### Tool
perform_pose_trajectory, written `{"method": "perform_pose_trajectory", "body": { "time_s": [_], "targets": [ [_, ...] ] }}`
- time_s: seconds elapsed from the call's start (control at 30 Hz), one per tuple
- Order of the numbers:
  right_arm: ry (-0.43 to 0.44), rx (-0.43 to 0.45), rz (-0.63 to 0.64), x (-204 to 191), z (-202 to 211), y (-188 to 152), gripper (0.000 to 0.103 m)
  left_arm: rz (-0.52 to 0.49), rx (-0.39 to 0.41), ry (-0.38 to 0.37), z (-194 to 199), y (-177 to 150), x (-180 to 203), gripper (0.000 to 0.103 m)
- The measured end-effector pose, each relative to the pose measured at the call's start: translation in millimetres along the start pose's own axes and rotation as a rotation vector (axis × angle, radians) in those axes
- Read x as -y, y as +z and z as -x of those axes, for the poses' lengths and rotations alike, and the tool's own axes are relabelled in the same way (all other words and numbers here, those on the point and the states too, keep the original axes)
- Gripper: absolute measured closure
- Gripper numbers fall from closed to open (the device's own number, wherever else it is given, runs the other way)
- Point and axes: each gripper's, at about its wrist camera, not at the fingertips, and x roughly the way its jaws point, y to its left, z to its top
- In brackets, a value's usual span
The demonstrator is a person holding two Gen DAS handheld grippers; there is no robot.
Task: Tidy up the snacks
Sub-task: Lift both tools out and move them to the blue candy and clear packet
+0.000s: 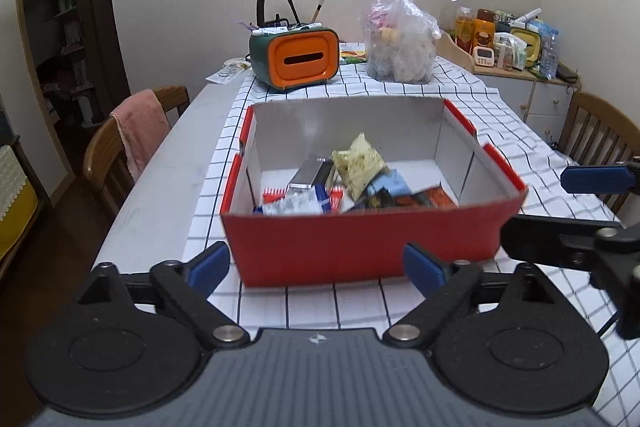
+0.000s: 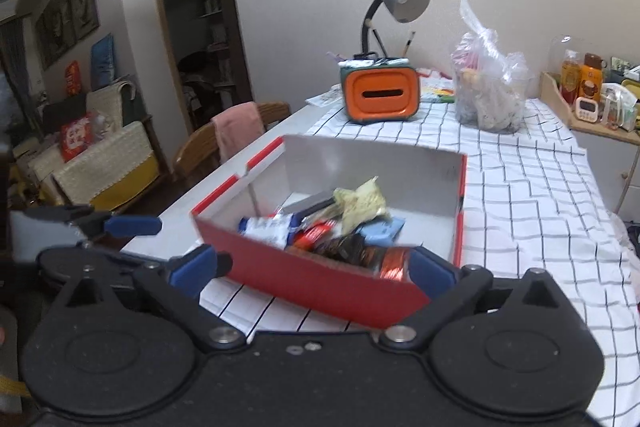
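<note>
Both tongs, left (image 1: 316, 267) and right (image 2: 314, 269), gape wide and empty before the red box (image 1: 360, 247) on the tabletop (image 1: 160, 195). Inside, the snack packets (image 1: 356, 167) look light, crinkly, slippery; best pinched by a sealed edge.

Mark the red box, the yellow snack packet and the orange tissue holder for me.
red box (image 1: 360, 247), left wrist view, near outer wall.
yellow snack packet (image 1: 358, 163), left wrist view, middle of wrapper.
orange tissue holder (image 2: 378, 93), right wrist view, orange front face.
</note>
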Motion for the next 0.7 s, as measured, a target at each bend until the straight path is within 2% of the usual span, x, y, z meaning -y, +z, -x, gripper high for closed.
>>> {"method": "perform_pose_trajectory", "body": {
  "time_s": [0.17, 0.3, 0.43, 0.57, 0.7],
  "targets": [
    [0.034, -0.018, -0.016, -3, 16, -27, 0.0, 0.0, -0.019, -0.011, 13, -26, 0, 0.007],
    [0.059, -0.056, -0.024, -7, 24, -52, 0.0, 0.01, -0.067, -0.026, 18, -47, -6, 0.006],
    [0.105, -0.086, -0.031, -16, 32, -79, 0.0, 0.021, -0.123, -0.002, 19, -70, -11, 0.006],
    [0.13, -0.128, 0.013, -35, 37, -104, 0.0, 0.043, -0.179, 0.033, 19, -89, -19, 0.006],
    [0.138, -0.16, 0.056, -51, 38, -120, 0.0, 0.074, -0.233, 0.013, 13, -105, -21, 0.006]
  ]
}}
